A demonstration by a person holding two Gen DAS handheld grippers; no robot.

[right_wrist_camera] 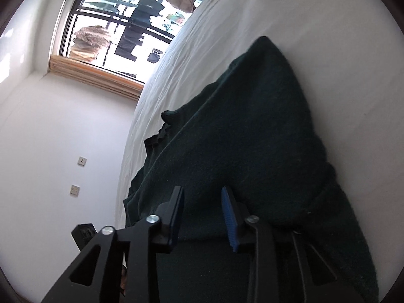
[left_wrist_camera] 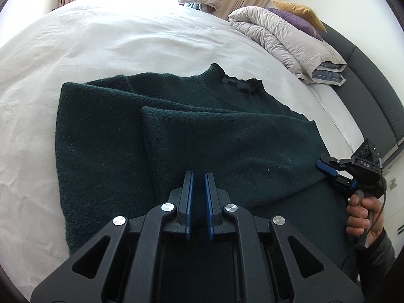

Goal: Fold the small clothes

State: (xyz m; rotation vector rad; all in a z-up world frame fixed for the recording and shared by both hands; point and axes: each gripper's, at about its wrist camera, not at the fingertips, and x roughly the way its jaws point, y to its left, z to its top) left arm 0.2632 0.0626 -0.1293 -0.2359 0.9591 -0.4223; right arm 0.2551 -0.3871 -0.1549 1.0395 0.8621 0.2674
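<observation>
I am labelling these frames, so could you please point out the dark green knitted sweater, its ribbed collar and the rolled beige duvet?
Dark green knitted sweater (left_wrist_camera: pixel 227 139): left wrist view, on the folded-over panel.
Ribbed collar (left_wrist_camera: pixel 240 82): left wrist view, on the collar's wavy edge.
Rolled beige duvet (left_wrist_camera: pixel 282 38): left wrist view, on its crumpled top.

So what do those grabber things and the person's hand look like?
Both grippers, left gripper and right gripper, are black plastic with silver bolts and ridged blue pads on the fingers. A thin black cable trails from the right one; the right hand wears a grey sleeve.

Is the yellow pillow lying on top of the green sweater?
No, the yellow pillow sits far off by the headboard, while the green sweater lies spread on the white bed.
</observation>
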